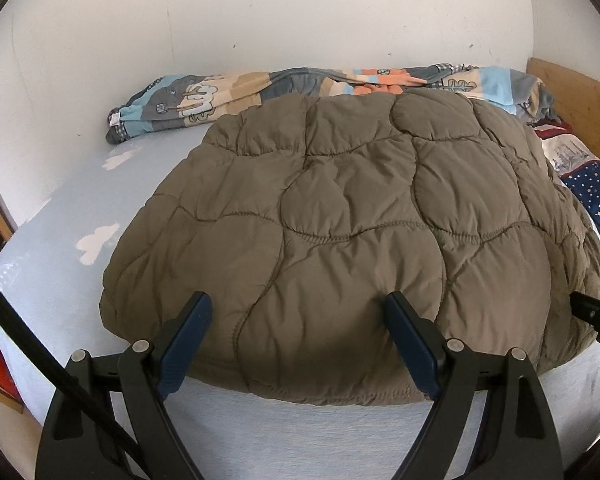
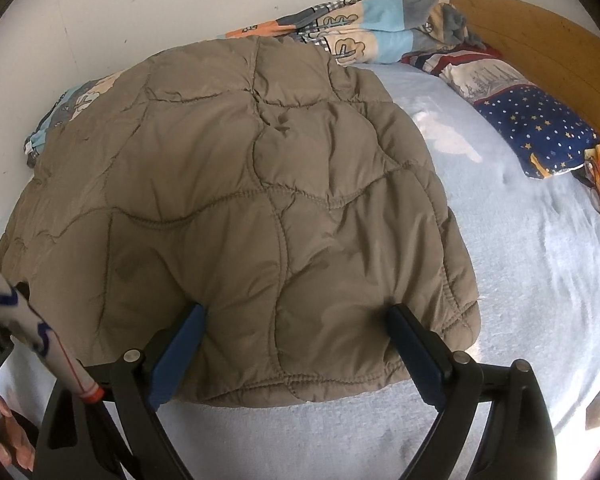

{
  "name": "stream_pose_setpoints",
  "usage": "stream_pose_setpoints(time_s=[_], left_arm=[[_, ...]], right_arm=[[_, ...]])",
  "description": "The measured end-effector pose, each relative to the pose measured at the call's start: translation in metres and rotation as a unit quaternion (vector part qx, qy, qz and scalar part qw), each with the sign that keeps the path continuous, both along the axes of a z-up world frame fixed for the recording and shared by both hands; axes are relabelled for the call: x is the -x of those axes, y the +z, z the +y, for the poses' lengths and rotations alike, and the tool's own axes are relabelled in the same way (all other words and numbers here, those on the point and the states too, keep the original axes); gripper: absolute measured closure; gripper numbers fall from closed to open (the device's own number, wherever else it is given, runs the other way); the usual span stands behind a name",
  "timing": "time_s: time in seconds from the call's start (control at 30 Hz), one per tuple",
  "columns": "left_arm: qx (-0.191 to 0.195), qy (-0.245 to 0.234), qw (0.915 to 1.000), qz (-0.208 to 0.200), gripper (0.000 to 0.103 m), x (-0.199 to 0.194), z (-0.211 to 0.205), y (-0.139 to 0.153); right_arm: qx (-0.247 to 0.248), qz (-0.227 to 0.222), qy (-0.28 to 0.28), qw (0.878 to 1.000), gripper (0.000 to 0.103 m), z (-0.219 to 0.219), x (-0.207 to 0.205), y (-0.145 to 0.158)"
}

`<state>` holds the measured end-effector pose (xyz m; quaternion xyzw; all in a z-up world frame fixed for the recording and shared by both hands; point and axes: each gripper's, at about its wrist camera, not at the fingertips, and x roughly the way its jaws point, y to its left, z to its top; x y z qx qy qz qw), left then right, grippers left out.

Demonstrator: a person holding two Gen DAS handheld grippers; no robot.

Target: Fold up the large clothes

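Nearest the lenses, both grippers are seen with fingers spread wide and nothing held. The left gripper (image 1: 298,312) is poised over the near-left part of the jacket (image 1: 340,220) hem; the right gripper (image 2: 296,324) over the near-right part — each pair of blue finger pads straddles the near edge, and contact with the cloth cannot be confirmed.

The jacket, an olive quilted garment, is laid flat on the bed (image 1: 60,264), apparently already folded into a compact block. It lies directly ahead of both sets of fingers. Its long axis is judged to run away from the grippers toward the wall, though fisheye distortion makes this uncertain. Neither hand is clearly nearer; the two are stationed about evenly along the near hem.

The coming move is judged to turn on that hem: closed on at both near corners, it could be carried away from the grippers, over the far part of the jacket.

Beyond the jacket's far edge, a patterned duvet (image 1: 204,96) is bunched against the wall (image 1: 260,12). To the jacket's right, a star-print pillow (image 2: 536,128) is noted — well apart — against a wooden headboard (image 2: 540,36).
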<state>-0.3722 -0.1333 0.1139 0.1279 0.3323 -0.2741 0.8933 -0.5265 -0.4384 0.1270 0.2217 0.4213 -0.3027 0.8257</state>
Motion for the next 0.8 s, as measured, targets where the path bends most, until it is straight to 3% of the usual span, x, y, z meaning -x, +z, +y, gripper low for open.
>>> stream_pose_setpoints(time_s=[0.33,0.4,0.57,0.8], left_arm=[[0.000,0.000,1.0000,-0.007,0.016,0.005,0.001,0.006],[0.005,-0.001,0.9998,-0.017,0.016,0.012,0.007,0.016],[0.057,-0.007,0.9977,-0.036,0.016,0.039,0.036,0.062],[0.074,-0.007,0.9962,-0.045,0.009,0.082,0.081,0.117]], right_arm=[[0.028,-0.002,0.003,1.000,0.008,0.007,0.005,0.009],[0.047,-0.012,-0.001,0.999,0.008,0.013,0.008,0.020],[0.119,-0.047,-0.004,0.992,0.008,0.047,0.028,0.064],[0.130,-0.090,-0.005,0.987,0.005,0.100,0.072,0.120]])
